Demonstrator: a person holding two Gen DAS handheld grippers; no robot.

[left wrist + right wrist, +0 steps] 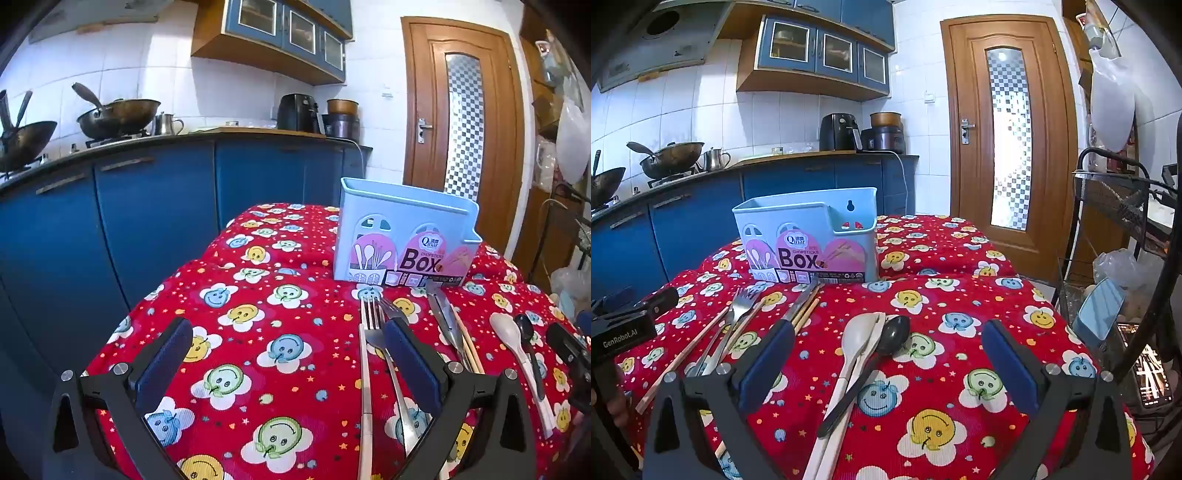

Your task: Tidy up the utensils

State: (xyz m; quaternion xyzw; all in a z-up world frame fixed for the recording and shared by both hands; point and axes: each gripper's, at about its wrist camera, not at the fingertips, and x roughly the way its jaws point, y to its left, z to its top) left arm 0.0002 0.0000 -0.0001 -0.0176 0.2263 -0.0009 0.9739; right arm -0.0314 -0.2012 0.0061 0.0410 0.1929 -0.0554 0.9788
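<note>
A light blue utensil box [402,236] [809,240] stands upright at the back of the red smiley tablecloth [258,332] [960,332]. In front of it lie forks [373,317] [738,306], a pale chopstick [364,369], a knife with more chopsticks [443,314] [803,306], white spoons [506,328] [857,339] and a black spoon [524,325] [894,334]. My left gripper [288,354] hovers open over bare cloth, its right finger [410,362] above the forks. My right gripper [886,354] is open, and the spoons lie on the cloth below the gap between its fingers.
Blue kitchen cabinets [147,221] with woks [118,114] on the counter run behind and to the left of the table. A wooden door [1008,129] is at the back right. A black wire rack [1115,206] and plastic bags crowd the table's right edge.
</note>
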